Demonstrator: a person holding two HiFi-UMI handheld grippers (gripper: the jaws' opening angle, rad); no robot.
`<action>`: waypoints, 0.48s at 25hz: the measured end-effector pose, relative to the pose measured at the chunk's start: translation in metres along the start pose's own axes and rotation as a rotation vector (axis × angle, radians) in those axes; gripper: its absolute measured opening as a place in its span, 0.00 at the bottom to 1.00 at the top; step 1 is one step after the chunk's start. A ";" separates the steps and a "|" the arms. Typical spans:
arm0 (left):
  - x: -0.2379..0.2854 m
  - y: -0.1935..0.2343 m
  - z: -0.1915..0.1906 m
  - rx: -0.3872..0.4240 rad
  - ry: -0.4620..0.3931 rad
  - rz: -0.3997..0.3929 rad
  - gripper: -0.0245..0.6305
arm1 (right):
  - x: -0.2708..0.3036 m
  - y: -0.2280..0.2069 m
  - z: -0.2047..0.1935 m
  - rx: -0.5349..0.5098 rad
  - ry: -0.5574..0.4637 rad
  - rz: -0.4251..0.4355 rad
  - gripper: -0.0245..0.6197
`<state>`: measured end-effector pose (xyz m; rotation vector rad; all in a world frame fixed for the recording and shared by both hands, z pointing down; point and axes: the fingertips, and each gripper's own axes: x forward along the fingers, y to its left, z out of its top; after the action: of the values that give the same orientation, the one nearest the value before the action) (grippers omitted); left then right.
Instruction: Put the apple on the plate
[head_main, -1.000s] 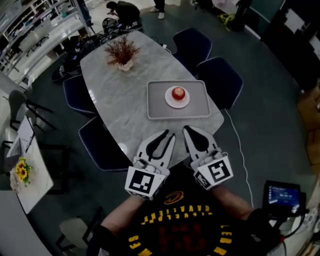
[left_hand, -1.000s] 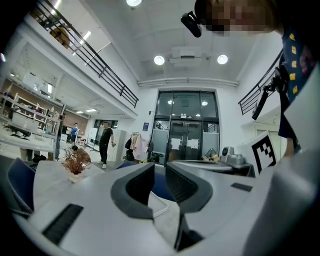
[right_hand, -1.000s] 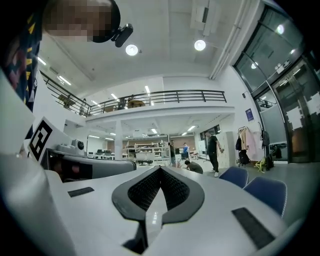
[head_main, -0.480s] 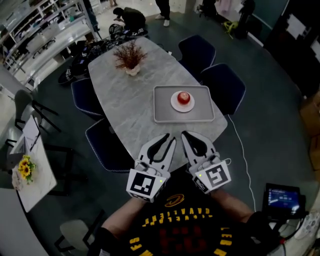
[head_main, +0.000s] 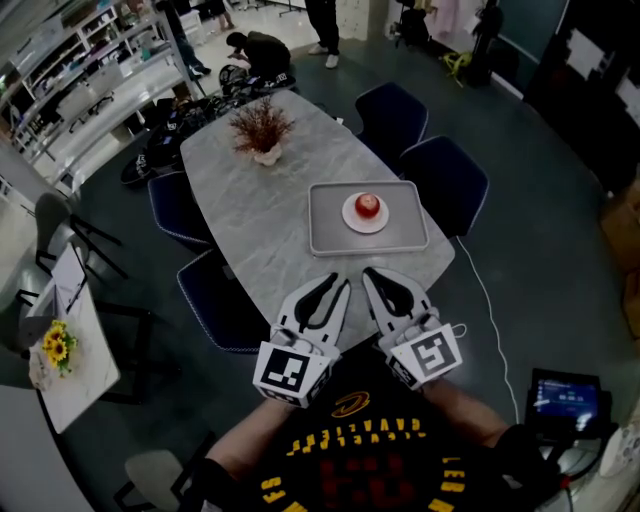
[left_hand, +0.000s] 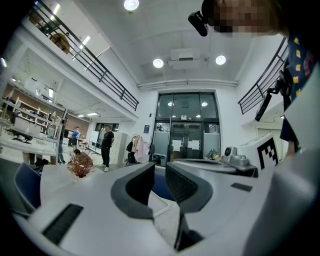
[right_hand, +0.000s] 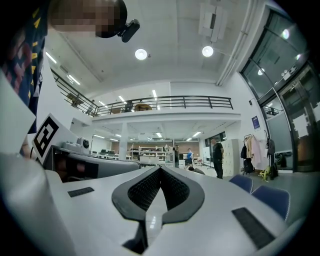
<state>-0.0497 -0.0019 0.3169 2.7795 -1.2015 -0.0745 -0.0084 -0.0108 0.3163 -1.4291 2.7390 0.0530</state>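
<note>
Sitting on the white plate (head_main: 350, 217) in the middle of the grey tray (head_main: 325, 238), the red apple (head_main: 368, 205) already lies where the task wants it, at the near end of the table (head_main: 250, 190). Both grippers hang by the person's chest, well apart from it. The left gripper (head_main: 333, 288) has its jaws a little apart with nothing between them; the right gripper (head_main: 377, 283) has its jaws pressed together, empty. The apple looks firm, smooth and round, fairly light, likely to roll or slip; any hold should span its widest middle, gently enough not to bruise it
</note>
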 end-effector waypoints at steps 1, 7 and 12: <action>0.000 -0.002 0.001 -0.001 0.006 -0.004 0.15 | -0.001 0.000 0.000 -0.002 -0.001 -0.002 0.05; 0.000 -0.007 0.000 0.015 -0.001 -0.018 0.15 | -0.006 0.000 0.003 -0.008 -0.005 -0.008 0.05; 0.002 -0.015 0.004 0.017 -0.006 -0.028 0.15 | -0.012 -0.003 0.002 -0.011 0.002 -0.008 0.05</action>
<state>-0.0378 0.0071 0.3107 2.8126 -1.1704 -0.0756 0.0005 -0.0025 0.3150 -1.4428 2.7389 0.0670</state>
